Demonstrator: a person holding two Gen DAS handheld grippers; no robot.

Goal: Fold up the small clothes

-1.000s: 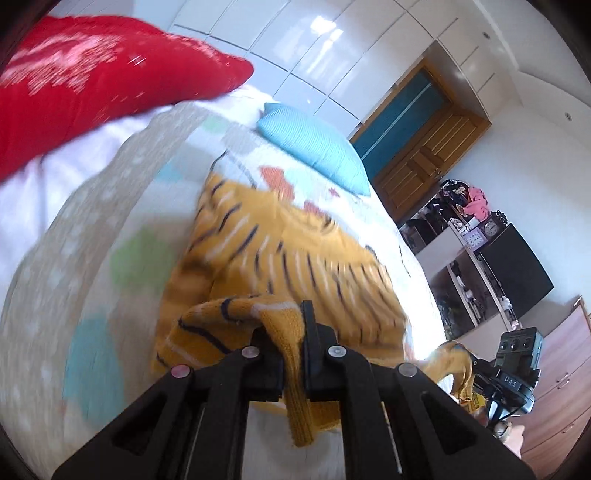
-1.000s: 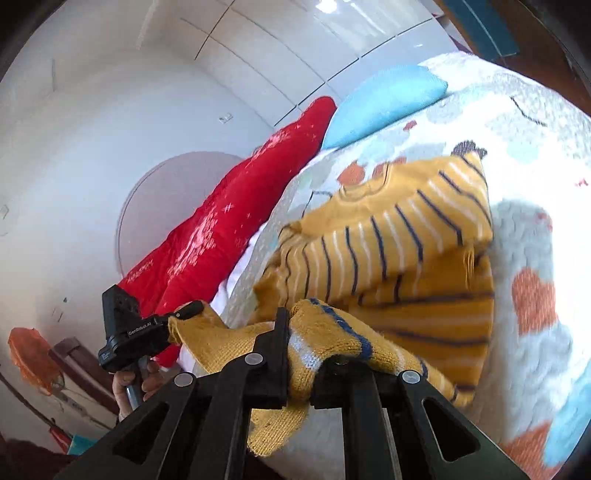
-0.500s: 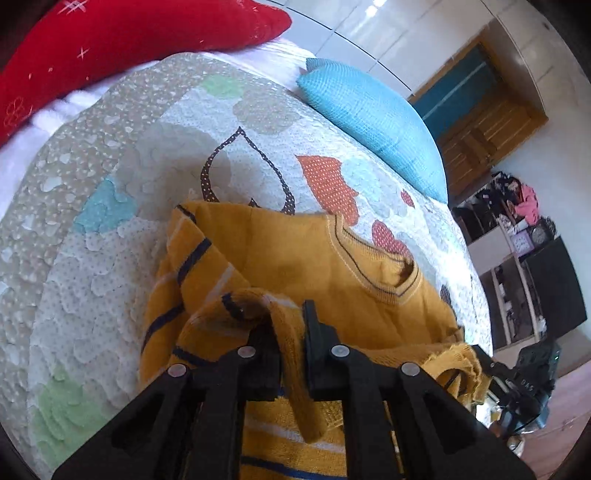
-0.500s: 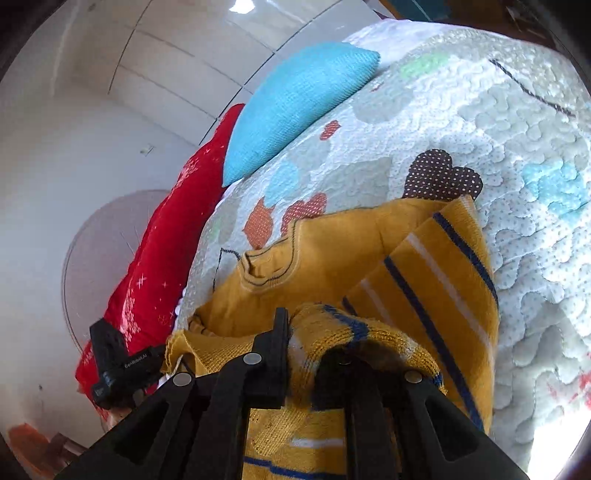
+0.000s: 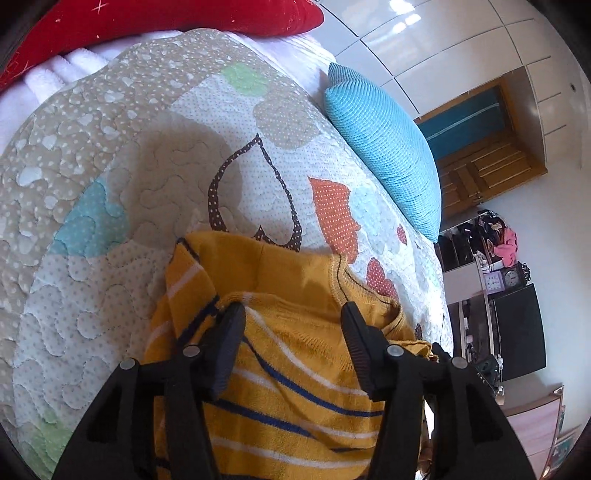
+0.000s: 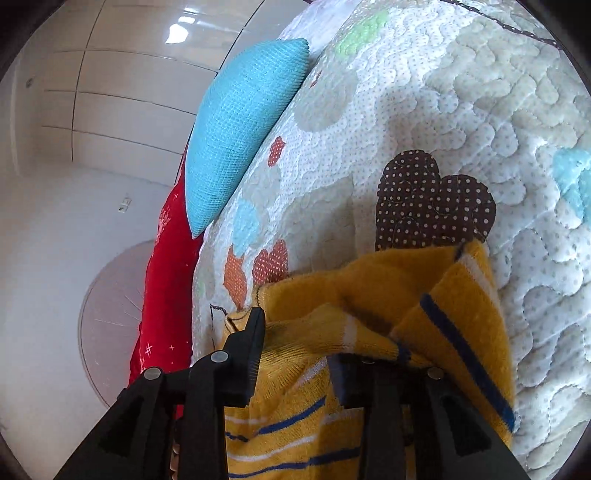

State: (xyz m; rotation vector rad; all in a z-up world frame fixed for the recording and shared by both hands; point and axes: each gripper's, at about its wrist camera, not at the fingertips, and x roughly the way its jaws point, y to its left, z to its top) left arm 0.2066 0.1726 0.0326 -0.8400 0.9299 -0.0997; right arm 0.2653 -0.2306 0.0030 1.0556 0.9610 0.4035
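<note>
A small yellow sweater (image 5: 295, 398) with blue and white stripes lies on the quilted bedspread (image 5: 110, 229), its lower part folded up over the chest as far as the collar (image 5: 338, 280). My left gripper (image 5: 291, 332) hovers just over the folded hem with its jaws opening, and the knit lies loose beneath the gap without being pinched. In the right wrist view the same sweater (image 6: 369, 280) is bunched under my right gripper (image 6: 299, 354). Its jaws are opening too. A fold of knit drapes over the right finger and hides its tip.
A blue pillow (image 5: 384, 147) and a red cushion (image 5: 147, 18) lie at the head of the bed. White wardrobe doors (image 5: 443, 40) stand behind, with a wooden door (image 5: 487, 166) and a cluttered shelf unit (image 5: 495, 280) to the right. Bare quilt (image 6: 480, 110) spreads beyond the sweater.
Both grippers carried the sweater's lower edge up the bed toward the collar and sank to the quilt. Their jaws then parted and let go of the knit.
</note>
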